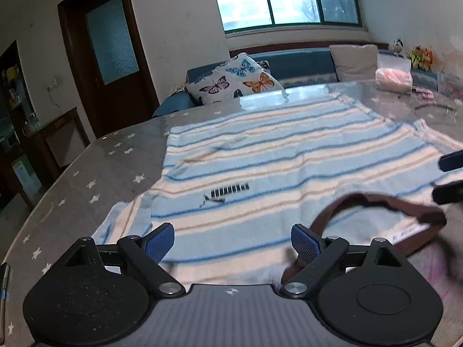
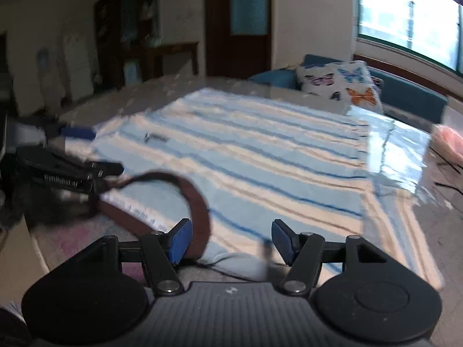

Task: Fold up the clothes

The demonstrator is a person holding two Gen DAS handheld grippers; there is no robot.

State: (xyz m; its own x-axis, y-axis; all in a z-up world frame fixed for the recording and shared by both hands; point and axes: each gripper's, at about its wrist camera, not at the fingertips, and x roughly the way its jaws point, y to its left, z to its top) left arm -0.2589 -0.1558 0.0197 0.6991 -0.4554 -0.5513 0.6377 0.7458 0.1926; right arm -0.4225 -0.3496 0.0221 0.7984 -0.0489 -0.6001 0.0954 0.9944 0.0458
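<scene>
A light blue and cream striped top (image 1: pixel 275 162) lies spread flat on the table, with a brown collar (image 1: pixel 376 202) at its near edge and a small dark logo (image 1: pixel 228 190) on the chest. My left gripper (image 1: pixel 233 244) is open and empty, just above the near left shoulder, beside the collar. In the right wrist view the same top (image 2: pixel 260 150) shows with its collar (image 2: pixel 191 196) at lower left. My right gripper (image 2: pixel 230 241) is open and empty over the near right shoulder. Each gripper appears in the other's view, the right one at the edge (image 1: pixel 450 176) and the left one at left (image 2: pixel 72 170).
The table (image 1: pixel 86 179) has a grey cloth with white stars. A butterfly cushion (image 1: pixel 234 79) and a blue sofa (image 1: pixel 303 63) stand behind it. A pink bundle in a clear bag (image 1: pixel 393 78) sits at the far right. A dark door (image 1: pixel 107 57) is at left.
</scene>
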